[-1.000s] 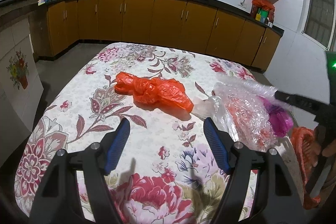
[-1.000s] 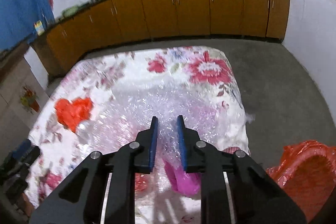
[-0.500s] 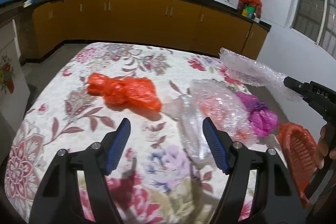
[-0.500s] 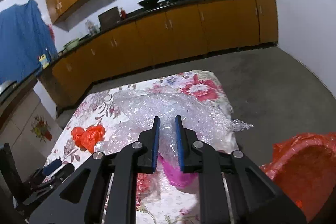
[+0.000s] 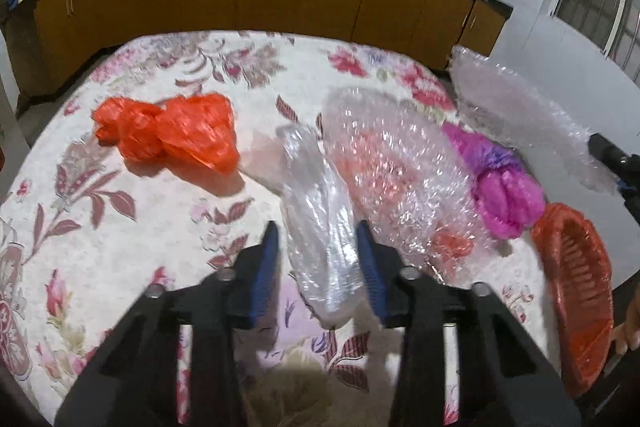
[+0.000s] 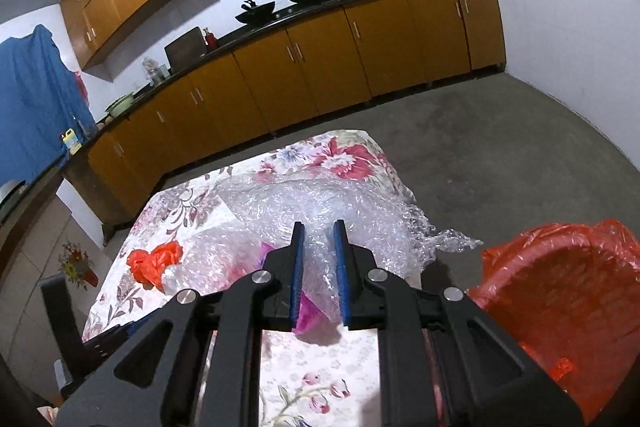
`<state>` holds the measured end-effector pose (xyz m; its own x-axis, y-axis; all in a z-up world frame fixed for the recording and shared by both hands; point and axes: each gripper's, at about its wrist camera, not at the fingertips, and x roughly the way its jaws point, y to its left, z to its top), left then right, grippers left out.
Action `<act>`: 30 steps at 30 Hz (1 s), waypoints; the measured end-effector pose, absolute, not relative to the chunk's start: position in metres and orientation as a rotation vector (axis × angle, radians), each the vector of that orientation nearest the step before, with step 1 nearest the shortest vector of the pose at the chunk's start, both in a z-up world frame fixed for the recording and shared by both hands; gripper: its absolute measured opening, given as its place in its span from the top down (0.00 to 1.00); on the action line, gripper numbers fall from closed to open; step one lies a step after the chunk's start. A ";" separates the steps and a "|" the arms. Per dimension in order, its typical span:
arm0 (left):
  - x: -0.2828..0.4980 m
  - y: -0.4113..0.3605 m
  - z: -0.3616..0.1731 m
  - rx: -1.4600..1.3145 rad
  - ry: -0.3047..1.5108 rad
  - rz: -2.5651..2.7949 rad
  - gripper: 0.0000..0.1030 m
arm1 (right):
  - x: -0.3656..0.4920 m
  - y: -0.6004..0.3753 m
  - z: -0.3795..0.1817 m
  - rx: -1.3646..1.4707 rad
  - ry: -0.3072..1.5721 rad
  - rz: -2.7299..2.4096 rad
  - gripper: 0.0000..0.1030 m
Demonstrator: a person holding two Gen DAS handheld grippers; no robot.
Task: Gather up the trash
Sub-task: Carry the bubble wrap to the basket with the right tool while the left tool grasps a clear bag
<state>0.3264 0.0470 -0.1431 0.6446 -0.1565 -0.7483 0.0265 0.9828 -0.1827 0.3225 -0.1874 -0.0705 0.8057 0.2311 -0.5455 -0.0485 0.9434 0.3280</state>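
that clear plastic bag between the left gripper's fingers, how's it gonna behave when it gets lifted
The clear plastic bag is crumpled thin film, so probably floppy: it should sag and trail. It looks empty, so likely very light. Its glossy surface may slip as the left gripper closes.

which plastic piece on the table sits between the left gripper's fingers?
The clear crumpled bag, between the left hand-held gripper's closing jaws. The orange bag and magenta bag lie farther off.

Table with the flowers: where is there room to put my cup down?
Bare cloth lies left of the orange bag, out to the table's left edge, and behind it toward the far edge. The right half is crowded: the clear bag between the closing left gripper, bubble wrap and pink bag.
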 end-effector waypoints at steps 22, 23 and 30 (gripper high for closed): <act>0.268 0.059 -0.073 -0.118 0.665 -0.154 0.93 | 0.268 -0.206 -0.043 0.314 0.535 0.136 0.85; 0.266 0.056 -0.070 -0.117 0.659 -0.163 0.93 | 0.265 -0.207 -0.042 0.313 0.530 0.132 0.85; 0.253 0.029 -0.045 -0.093 0.614 -0.227 0.93 | 0.239 -0.224 -0.031 0.307 0.486 0.078 0.85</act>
